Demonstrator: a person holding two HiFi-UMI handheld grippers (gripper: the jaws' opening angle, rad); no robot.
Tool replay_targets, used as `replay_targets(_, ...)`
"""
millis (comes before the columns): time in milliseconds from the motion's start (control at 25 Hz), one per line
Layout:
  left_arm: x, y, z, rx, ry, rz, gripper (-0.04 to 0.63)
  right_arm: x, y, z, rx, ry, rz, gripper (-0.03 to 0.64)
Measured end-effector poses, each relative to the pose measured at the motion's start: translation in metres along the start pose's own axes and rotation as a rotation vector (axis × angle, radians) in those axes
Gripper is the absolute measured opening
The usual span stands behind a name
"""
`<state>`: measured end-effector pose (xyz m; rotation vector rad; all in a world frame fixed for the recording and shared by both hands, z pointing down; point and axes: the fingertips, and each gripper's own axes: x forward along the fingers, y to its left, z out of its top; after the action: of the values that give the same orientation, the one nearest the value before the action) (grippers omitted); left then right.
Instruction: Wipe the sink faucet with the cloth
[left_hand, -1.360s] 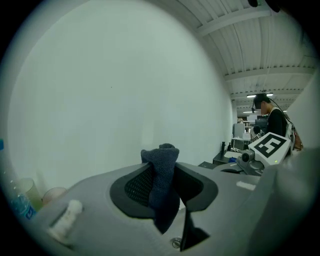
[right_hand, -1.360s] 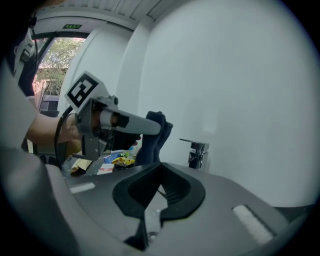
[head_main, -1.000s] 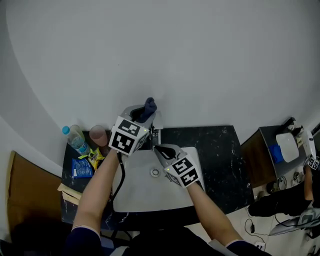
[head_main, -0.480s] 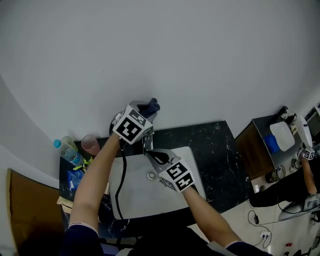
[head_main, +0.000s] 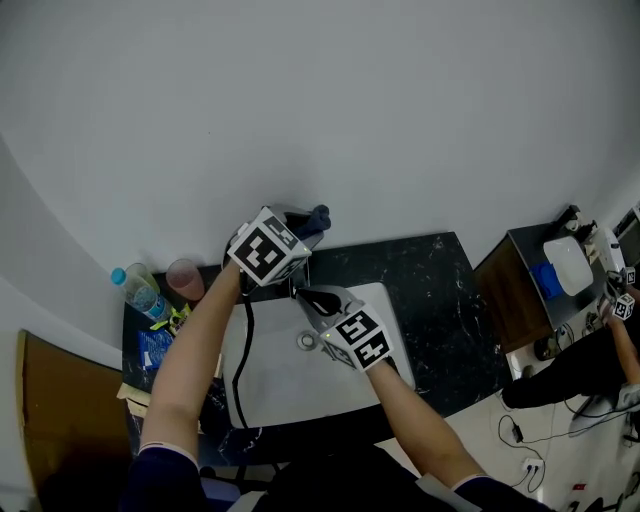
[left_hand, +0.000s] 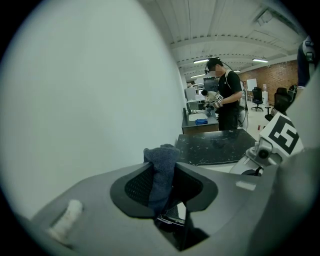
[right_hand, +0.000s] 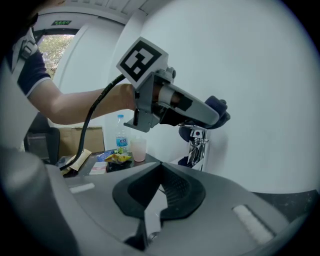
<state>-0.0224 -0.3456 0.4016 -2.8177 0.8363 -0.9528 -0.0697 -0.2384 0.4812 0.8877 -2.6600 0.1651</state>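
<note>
Left fingers (left_hand: 136, 186) on cloth (left_hand: 162, 167); bottle (head_main: 136, 291), cup (head_main: 186, 277) nearby

I was looking at an open lab hall, not a home: the sink (head_main: 280, 390) sat in a dark counter (head_main: 440, 290) against a bare wall (head_main: 320, 100). Beyond it I saw a brick wall (left_hand: 282, 75), office chairs (left_hand: 258, 96), strip lights (left_hand: 265, 60), floor cables (head_main: 520, 432) and another person (left_hand: 227, 97) working at a bench (left_hand: 197, 125).
</note>
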Motion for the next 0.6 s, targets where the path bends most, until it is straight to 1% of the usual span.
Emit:
replay_targets(320, -0.023, -0.027, 0.001, 0.017, -0.002, -0.019, 0.112, 0.000, -0.001, 0.001, 0.001, 0.004, -0.001, 0.003)
replay_targets(600, -0.014, -0.023, 0.001, 0.042, 0.009, 0.002, 0.114, 0.000, -0.001, 0.001, 0.008, -0.002, 0.002, 0.003)
